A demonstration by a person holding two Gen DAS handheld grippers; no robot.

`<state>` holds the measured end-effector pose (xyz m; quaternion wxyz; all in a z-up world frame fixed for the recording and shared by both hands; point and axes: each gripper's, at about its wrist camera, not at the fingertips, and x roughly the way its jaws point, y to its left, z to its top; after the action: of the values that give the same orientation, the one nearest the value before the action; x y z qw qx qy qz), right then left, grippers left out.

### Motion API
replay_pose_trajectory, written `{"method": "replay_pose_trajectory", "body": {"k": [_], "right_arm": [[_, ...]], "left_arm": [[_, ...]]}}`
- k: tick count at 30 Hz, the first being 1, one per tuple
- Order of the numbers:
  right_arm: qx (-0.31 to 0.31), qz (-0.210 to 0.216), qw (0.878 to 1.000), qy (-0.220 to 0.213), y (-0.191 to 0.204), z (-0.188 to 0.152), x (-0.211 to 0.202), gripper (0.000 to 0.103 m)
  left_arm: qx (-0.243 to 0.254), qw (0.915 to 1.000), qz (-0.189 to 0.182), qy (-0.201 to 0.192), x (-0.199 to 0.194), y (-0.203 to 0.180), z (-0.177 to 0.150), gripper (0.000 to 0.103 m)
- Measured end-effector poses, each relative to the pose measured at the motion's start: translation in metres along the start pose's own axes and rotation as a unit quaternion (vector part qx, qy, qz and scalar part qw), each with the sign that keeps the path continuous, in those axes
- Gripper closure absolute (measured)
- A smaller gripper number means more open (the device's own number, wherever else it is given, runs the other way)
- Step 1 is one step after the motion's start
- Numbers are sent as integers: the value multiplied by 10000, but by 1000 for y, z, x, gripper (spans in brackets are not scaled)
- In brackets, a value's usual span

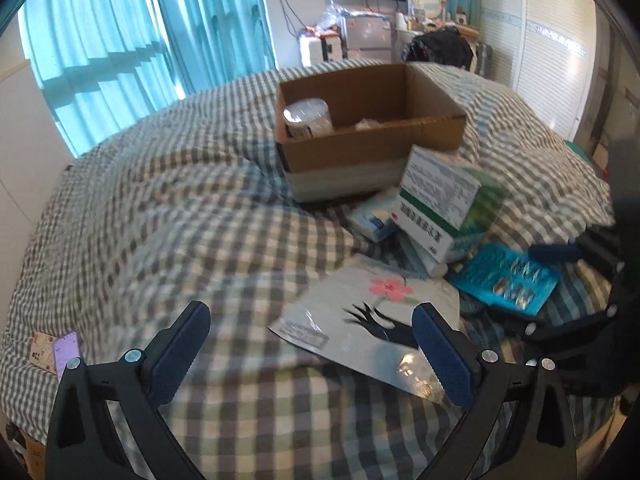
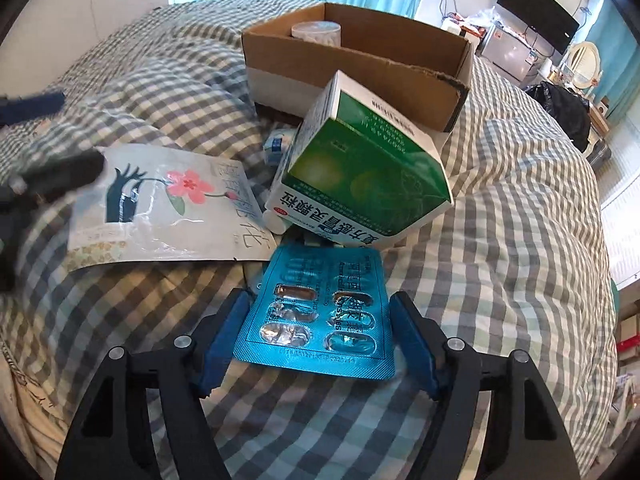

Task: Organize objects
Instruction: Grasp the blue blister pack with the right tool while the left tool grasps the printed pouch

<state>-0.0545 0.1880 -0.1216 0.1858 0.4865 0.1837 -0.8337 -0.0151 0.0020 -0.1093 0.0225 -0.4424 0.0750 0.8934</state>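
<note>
An open cardboard box (image 1: 372, 148) (image 2: 400, 76) stands on the checked bedspread with a white round tub (image 1: 307, 117) (image 2: 316, 32) inside. In front of it lies a pile: a green-and-white medicine box (image 1: 440, 204) (image 2: 360, 176), a small blue-white pack (image 1: 374, 220), a silver pouch with a pink flower (image 1: 368, 332) (image 2: 168, 208) and a blue blister pack (image 1: 506, 278) (image 2: 320, 316). My left gripper (image 1: 312, 320) is open above the bedspread, its right finger over the pouch. My right gripper (image 2: 320, 308) is open with a finger on each side of the blister pack.
The checked bedspread (image 1: 180, 220) is soft and wrinkled. A phone and card (image 1: 60, 350) lie at its left edge. Blue curtains (image 1: 120, 40), a fridge (image 1: 366, 38), a TV and a wardrobe line the far walls.
</note>
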Motion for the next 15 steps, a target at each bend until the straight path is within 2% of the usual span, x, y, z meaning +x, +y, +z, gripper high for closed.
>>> {"method": "replay_pose_trajectory", "body": {"k": [3, 9, 15], "right_arm": [[31, -35, 9999, -104, -4, 1, -8, 31], [212, -115, 9991, -335, -22, 1, -28, 31], [329, -71, 9987, -383, -28, -2, -32, 31]], "left_arm": [[96, 9997, -127, 173, 6, -10, -8, 0], [600, 9978, -257, 150, 1, -29, -20, 0], [907, 9956, -165, 145, 7, -44, -24, 0]]}}
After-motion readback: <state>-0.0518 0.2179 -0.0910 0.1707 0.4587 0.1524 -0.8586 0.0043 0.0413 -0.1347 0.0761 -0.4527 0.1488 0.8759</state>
